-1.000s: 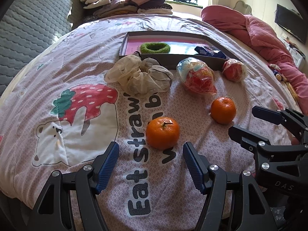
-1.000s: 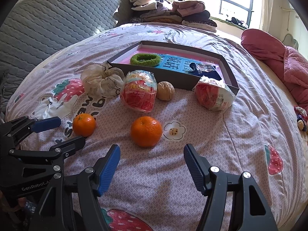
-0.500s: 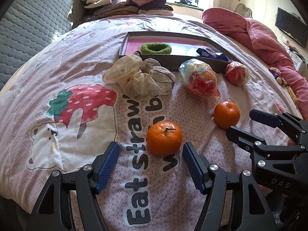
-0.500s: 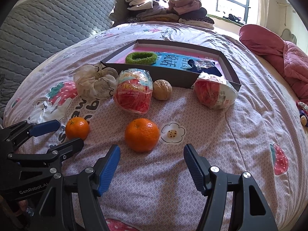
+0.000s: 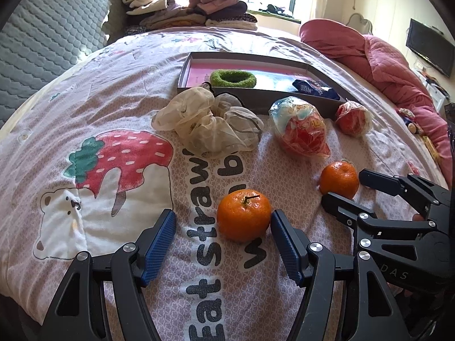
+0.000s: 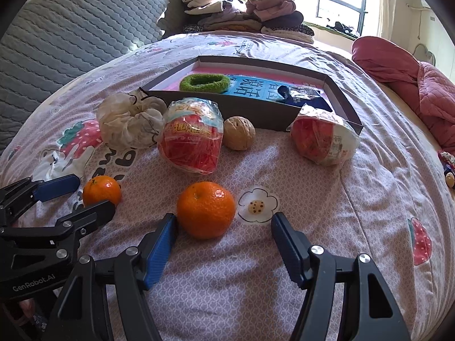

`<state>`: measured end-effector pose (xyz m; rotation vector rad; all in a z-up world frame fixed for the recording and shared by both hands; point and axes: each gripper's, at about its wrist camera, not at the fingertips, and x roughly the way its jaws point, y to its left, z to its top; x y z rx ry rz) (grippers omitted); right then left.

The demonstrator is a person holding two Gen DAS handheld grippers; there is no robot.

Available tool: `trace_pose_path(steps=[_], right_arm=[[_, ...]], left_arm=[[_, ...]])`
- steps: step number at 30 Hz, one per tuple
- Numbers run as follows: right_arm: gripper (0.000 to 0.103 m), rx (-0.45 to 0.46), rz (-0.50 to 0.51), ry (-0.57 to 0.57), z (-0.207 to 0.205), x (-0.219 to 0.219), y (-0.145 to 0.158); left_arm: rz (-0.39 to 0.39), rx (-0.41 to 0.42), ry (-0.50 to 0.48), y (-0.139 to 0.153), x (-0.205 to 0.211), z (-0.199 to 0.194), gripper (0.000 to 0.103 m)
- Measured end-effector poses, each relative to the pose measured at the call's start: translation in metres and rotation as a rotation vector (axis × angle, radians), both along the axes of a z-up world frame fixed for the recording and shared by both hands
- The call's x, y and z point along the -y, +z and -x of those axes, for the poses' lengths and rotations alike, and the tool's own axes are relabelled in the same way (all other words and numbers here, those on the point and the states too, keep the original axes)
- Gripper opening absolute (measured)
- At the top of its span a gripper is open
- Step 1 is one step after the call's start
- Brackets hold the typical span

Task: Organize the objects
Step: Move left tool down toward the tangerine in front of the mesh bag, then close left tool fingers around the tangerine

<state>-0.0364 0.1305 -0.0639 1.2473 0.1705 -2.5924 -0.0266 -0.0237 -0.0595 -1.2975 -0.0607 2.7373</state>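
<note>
Two oranges lie on the patterned bedspread. My left gripper (image 5: pixel 223 228) is open, its blue pads on either side of the left orange (image 5: pixel 243 214), which also shows in the right wrist view (image 6: pixel 101 190). My right gripper (image 6: pixel 224 231) is open around the right orange (image 6: pixel 206 209), seen too in the left wrist view (image 5: pixel 339 179). Beyond lie a cream mesh bag (image 5: pixel 210 123), two red snack packets (image 6: pixel 191 135) (image 6: pixel 324 136) and a walnut (image 6: pixel 238 133). A shallow grey box (image 6: pixel 256 116) holds a green ring (image 6: pixel 204 82) and a blue packet (image 6: pixel 298 96).
A grey quilted headboard (image 6: pixel 71 28) stands at the left. Folded clothes (image 6: pixel 241 14) are piled at the far end. A pink quilt (image 5: pixel 384 59) lies bunched at the right, with small toys (image 6: pixel 449 167) at the bed's right edge.
Both grippers have moved forward, so each orange now lies between its gripper's open pads. Nothing was grasped.
</note>
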Motion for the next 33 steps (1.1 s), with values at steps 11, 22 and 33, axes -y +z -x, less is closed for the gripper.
trace_pose_path(steps=[11, 22, 33], right_arm=[[0.066, -0.041, -0.008, 0.015, 0.004, 0.004, -0.004], [0.041, -0.075, -0.013, 0.06, 0.001, 0.014, -0.006], [0.041, -0.068, 0.022, 0.057, -0.001, 0.01, -0.006]], left_arm=[[-0.015, -0.012, 0.004, -0.005, 0.002, 0.007, 0.07], [-0.009, -0.03, 0.0, -0.008, -0.001, 0.008, 0.069], [-0.029, -0.039, -0.04, -0.007, -0.006, 0.004, 0.044]])
